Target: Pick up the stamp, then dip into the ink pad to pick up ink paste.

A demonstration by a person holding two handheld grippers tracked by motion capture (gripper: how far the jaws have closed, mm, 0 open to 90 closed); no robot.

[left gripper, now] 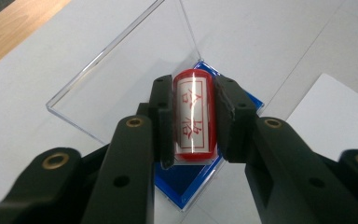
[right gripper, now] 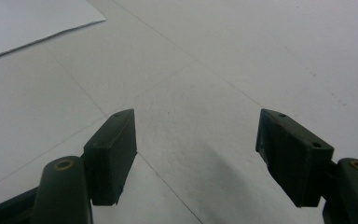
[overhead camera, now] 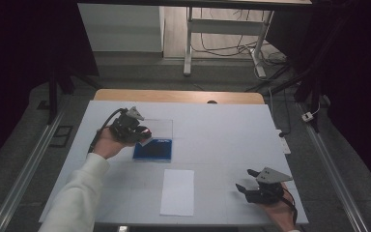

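Stamp [left gripper: 194, 114] clamped in left gripper [left gripper: 194, 122] above open blue ink box [overhead camera: 153, 149]; right gripper [right gripper: 196, 154] idle, jaws apart; paper [overhead camera: 178, 192] still unstamped.

Red stamp up over the blue case!
The red stamp [left gripper: 193, 116], a cylinder showing red characters on its white face, sits clamped just above the open blue case [overhead camera: 153, 149], clear lid [left gripper: 121, 70] lying flat behind.

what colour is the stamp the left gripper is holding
Red, with a white face bearing red characters inside a red border; the stamp shows best in the left gripper view.
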